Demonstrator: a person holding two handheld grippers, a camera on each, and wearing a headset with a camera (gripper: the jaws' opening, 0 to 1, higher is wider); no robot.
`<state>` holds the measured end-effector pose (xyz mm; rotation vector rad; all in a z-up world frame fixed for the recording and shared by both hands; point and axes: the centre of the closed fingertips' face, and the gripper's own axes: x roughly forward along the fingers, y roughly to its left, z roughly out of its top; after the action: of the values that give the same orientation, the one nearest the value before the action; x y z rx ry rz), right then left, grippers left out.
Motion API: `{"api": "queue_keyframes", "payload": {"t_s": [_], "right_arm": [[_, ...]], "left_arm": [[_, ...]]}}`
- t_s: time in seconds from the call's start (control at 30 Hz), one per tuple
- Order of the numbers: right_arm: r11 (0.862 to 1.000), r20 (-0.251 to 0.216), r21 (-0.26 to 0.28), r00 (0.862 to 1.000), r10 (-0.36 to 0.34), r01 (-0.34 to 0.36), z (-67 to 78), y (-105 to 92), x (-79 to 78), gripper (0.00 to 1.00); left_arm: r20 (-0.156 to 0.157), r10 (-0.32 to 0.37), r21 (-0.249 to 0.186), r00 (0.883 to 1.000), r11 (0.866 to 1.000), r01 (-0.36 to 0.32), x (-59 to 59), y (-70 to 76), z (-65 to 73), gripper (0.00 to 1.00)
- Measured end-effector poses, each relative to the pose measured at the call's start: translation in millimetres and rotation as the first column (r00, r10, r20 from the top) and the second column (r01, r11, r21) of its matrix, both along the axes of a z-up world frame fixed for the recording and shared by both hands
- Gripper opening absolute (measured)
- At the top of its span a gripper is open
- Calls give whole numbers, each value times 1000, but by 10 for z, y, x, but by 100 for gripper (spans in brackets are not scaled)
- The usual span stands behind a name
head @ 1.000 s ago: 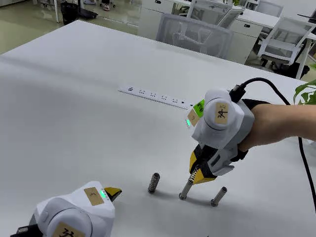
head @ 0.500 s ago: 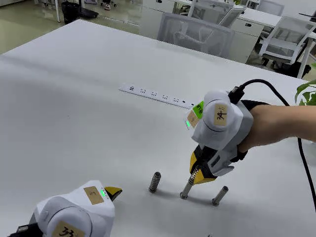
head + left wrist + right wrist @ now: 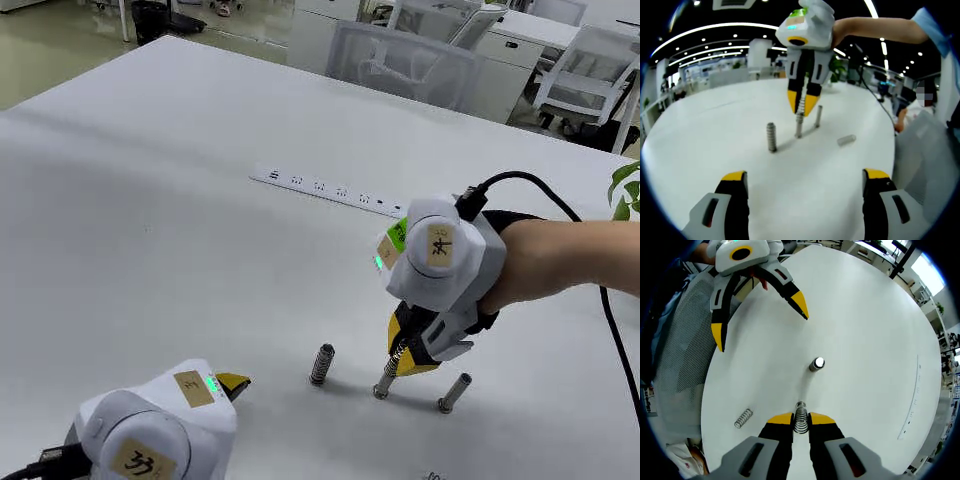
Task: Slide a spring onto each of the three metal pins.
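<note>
Three metal pins stand in a row on the white table [image 3: 150,220]. A spring sits on the left pin [image 3: 322,364] [image 3: 771,136] [image 3: 816,363]. My right gripper [image 3: 405,360] [image 3: 802,102] [image 3: 800,419] is shut on a spring [image 3: 800,421] [image 3: 801,106], held over the top of the middle pin [image 3: 383,385] [image 3: 799,126]. The right pin [image 3: 453,393] [image 3: 818,116] is bare. A loose spring [image 3: 846,140] [image 3: 743,417] lies on the table close by. My left gripper [image 3: 232,382] [image 3: 805,175] [image 3: 760,315] is open with nothing in it, at the near left, apart from the pins.
A white power strip [image 3: 330,192] lies across the table behind the pins. A black cable [image 3: 560,210] runs from the right gripper over the table's right side. Office chairs [image 3: 400,65] stand beyond the far edge.
The head camera has shifted a little. My right gripper stays over the middle pin with the spring, and the left gripper has not moved.
</note>
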<state>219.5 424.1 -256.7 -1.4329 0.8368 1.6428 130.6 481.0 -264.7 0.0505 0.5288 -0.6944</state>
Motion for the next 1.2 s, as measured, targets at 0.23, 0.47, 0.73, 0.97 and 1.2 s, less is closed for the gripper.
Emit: {"api": "queue_keyframes", "payload": {"t_s": [0.23,0.47,0.73,0.97,1.2], "right_arm": [[1000,-1,-21,1000,11,-11,-120,16,-8,13],[999,2,-29,1000,19,-19,-208,1,-17,13],[999,10,-34,1000,15,-14,-331,-6,1,13],[999,3,-32,1000,3,-3,-330,-4,5,13],[999,-3,-33,1000,0,-1,-332,-3,-18,13]], "left_arm": [[-7,-2,1,1000,1000,2,-30,12,-13,96],[-16,-2,4,1000,1000,3,-45,27,-31,96],[-16,-1,6,1000,1000,1,-38,27,-35,96],[-21,-3,6,1000,1000,3,-45,28,-45,96],[-20,-11,6,1000,1000,11,-47,11,-37,96]]}}
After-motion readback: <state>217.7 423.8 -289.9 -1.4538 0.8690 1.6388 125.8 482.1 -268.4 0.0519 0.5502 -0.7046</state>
